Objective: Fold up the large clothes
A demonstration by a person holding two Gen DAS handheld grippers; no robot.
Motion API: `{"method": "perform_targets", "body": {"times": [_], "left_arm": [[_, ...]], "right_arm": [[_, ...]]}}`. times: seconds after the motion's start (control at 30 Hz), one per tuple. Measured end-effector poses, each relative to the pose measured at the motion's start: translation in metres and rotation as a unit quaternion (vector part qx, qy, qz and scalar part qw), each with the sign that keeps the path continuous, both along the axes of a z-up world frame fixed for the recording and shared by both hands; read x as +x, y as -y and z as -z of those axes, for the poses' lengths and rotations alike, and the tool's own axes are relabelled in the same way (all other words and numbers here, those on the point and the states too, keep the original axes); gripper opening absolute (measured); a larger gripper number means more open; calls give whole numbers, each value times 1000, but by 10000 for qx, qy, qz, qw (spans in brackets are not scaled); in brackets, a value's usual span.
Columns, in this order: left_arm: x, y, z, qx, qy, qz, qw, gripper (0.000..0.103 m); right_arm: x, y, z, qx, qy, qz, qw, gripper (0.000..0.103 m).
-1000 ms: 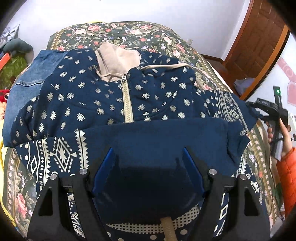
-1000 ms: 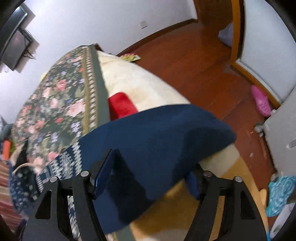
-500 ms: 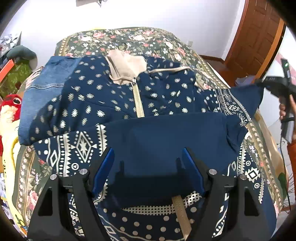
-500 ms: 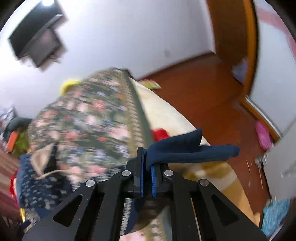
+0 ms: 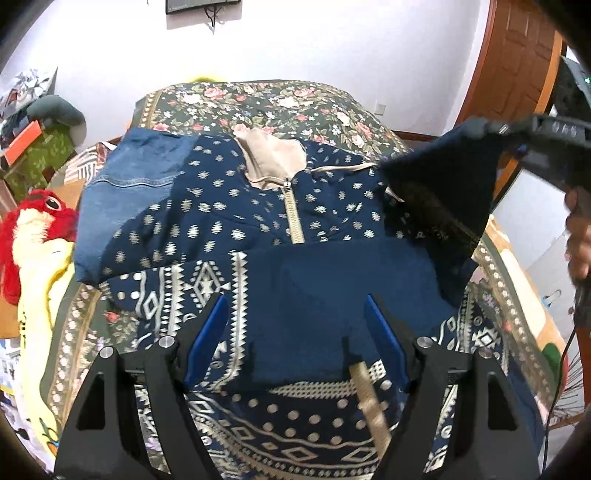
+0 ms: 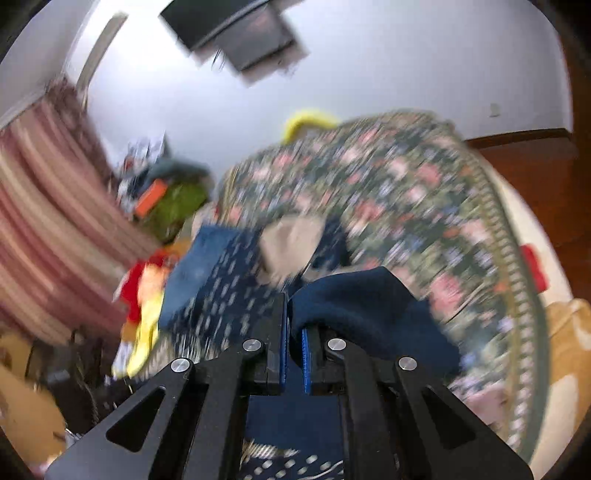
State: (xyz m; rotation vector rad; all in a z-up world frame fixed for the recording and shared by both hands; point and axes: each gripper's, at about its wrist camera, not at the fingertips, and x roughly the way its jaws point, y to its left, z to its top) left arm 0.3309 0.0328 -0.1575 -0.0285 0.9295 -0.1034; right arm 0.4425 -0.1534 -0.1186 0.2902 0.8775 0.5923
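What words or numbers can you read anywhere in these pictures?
None can be read.
The navy patterned garment carries only dots, diamonds and zigzags, no letters.
The picture card by the wall, at the left, is too small to read.
The black screen on the wall is blurred and shows no text.

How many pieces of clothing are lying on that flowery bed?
2 that I can see: a navy patterned jacket spread across the middle, and blue jeans partly under its left shoulder. More could be hidden underneath.
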Motion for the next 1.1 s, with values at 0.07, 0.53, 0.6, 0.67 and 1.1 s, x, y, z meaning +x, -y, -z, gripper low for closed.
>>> {"method": "perform_targets", "body": {"times": [0.07, 0.53, 0.6, 0.67, 1.1], "left_arm": [[-6, -3, 0, 83, 32, -7, 10000, 75], [-22, -19, 16, -32, -257, -114, 9996, 75], [-22, -18, 17, -33, -280, -92, 9996, 75], [-20, -13, 15, -21, -285, -41, 9996, 75], [11, 57, -10, 247, -33, 770, 9967, 75]], "right_arm": [[-4, -21, 17, -189, -188, -244, 9993, 6], [-26, -56, 106, -961, -1815, -962, 9739, 12], [-29, -51, 106, -972, -1910, -1028, 9713, 21], [-33, -44, 102, -882, -2013, -1121, 9691, 38], [-60, 67, 35, -1263, -407, -36, 9911, 54]]}}
